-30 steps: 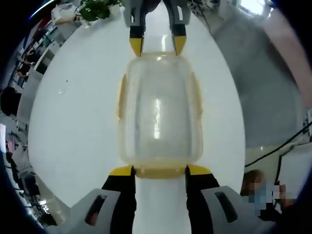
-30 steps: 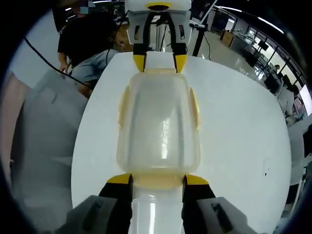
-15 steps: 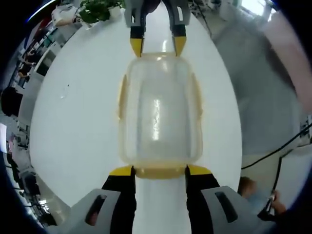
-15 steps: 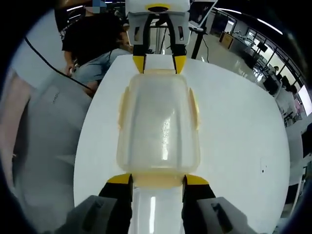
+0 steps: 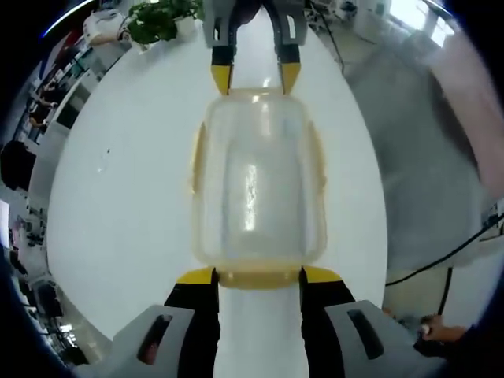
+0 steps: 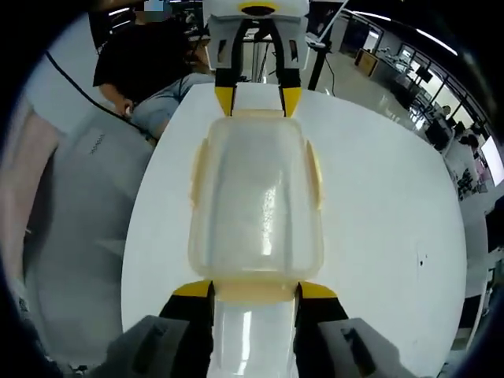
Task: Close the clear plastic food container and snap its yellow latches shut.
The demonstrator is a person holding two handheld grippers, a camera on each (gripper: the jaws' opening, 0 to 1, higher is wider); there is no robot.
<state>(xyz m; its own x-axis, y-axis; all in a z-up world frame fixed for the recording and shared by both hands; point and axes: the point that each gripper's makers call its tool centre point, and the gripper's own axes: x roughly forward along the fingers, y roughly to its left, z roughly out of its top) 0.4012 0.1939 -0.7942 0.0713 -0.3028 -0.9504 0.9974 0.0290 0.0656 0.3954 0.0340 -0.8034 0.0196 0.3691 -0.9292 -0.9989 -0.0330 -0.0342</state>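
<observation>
In the left gripper view, the left gripper (image 5: pixel 257 276) sits at the near end of the clear plastic food container (image 5: pixel 256 177), its 2 yellow-tipped jaws set wide to either side of the near end latch (image 5: pixel 259 278), gripping nothing. The container lies lengthwise on the white round table (image 5: pixel 118 205), near its middle, lid on, with a yellow latch (image 5: pixel 194 161) along each long side. At the far end the right gripper (image 5: pixel 256 76) meets the container, its 2 tips level with the lid's far corners. Against the pictures 1 s and 0.5 s ago, container and both grippers stand the same; the backdrop past the table edge has slid a little. A potted plant (image 5: pixel 157 17) stands at the far table edge.

In the right gripper view, the right gripper (image 6: pixel 254 290) likewise straddles the near end latch (image 6: pixel 253 292), jaws wide, nothing clamped. The left gripper faces it at the far end. Here too the container has kept its place. A seated person (image 6: pixel 146 67) shows beyond the far table edge.
</observation>
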